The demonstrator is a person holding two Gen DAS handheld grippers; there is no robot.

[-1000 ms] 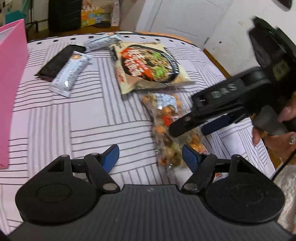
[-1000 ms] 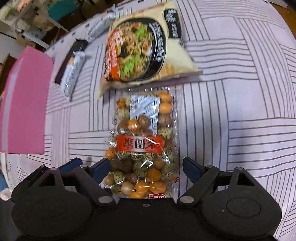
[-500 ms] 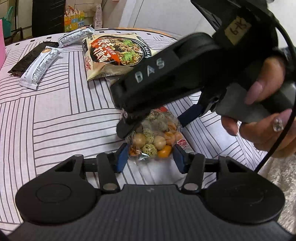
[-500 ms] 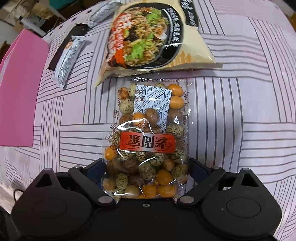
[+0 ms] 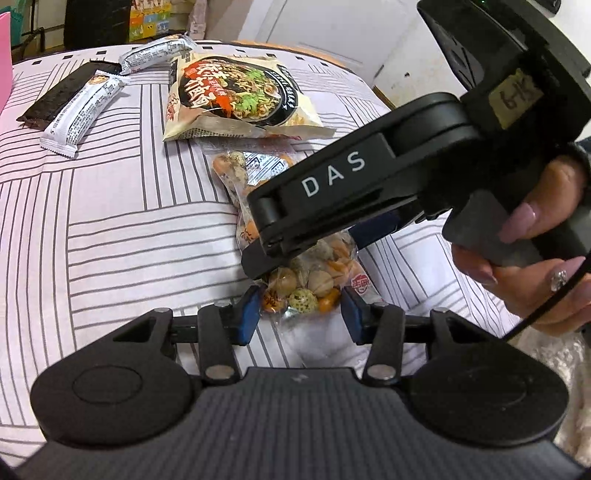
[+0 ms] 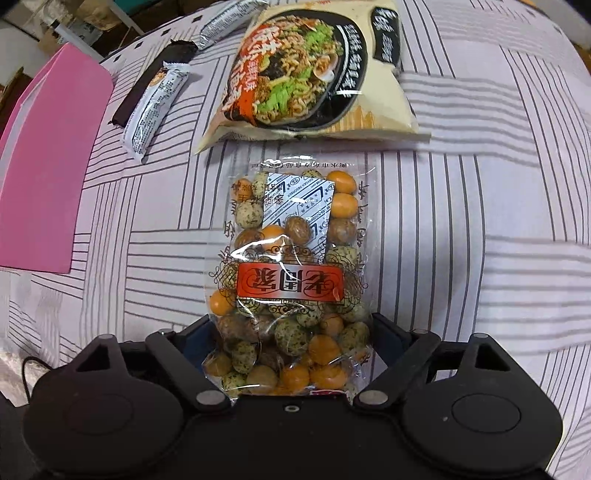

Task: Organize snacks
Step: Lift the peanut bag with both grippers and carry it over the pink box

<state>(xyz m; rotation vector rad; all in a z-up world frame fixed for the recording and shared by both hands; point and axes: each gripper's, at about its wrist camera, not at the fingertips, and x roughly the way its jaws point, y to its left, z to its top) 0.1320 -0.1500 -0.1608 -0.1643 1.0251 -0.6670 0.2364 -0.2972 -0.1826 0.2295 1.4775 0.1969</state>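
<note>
A clear bag of coated nuts [image 6: 291,280] with a red label lies on the striped cloth. My right gripper [image 6: 291,347] is shut on its near end and appears lifted; the same bag shows in the left wrist view [image 5: 306,284]. My left gripper [image 5: 299,314] is open, its blue pads [image 5: 245,317] on either side of the bag's near end, not pressing it. The right gripper's body [image 5: 369,192] crosses above the bag. A noodle packet [image 6: 314,70] lies beyond the bag.
A pink box [image 6: 48,173] stands at the left. Two silver bars [image 6: 155,107] [image 6: 229,22] and a dark bar [image 6: 147,88] lie at the far left of the cloth. The table edge and a white rug [image 5: 546,354] are at the right.
My right gripper has closed on the nut bag's near end. My left gripper has moved in so its open pads flank the bag's end, and narrowed somewhat.
</note>
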